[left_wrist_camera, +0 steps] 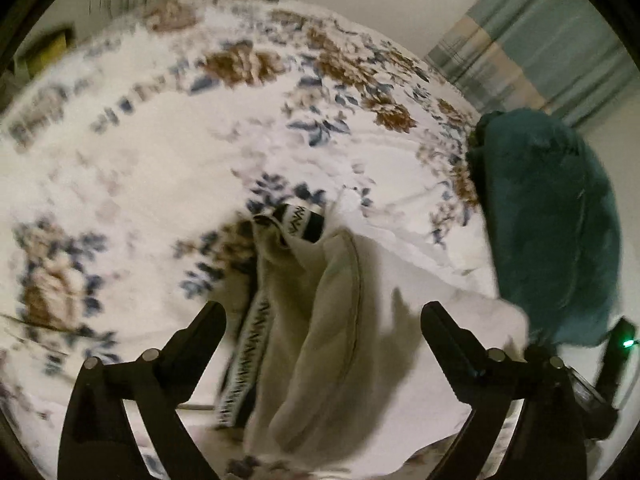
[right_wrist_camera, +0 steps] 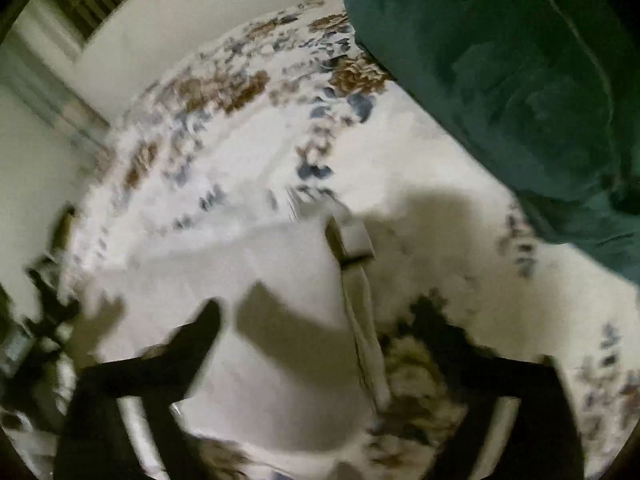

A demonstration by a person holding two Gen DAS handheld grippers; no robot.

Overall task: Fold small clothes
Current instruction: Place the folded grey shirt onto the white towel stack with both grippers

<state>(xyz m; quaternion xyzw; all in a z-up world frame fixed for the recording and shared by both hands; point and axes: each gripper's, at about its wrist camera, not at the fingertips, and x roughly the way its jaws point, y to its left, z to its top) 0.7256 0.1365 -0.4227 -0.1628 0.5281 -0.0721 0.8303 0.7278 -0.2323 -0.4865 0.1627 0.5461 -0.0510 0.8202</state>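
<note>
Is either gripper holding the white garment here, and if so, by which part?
No. The left gripper and right gripper are both open above the white garment, gripping nothing.

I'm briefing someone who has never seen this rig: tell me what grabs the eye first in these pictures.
The pale garment with its black-and-white zigzag band lies crumpled on the floral bedspread, right between the open fingers of the left gripper. A dark teal cloth is heaped at the bed's right edge. The right gripper hovers open over the same garment, blurred.

No readable text; garment waistband (left_wrist_camera: 305,222) shows only zigzag pattern.
</note>
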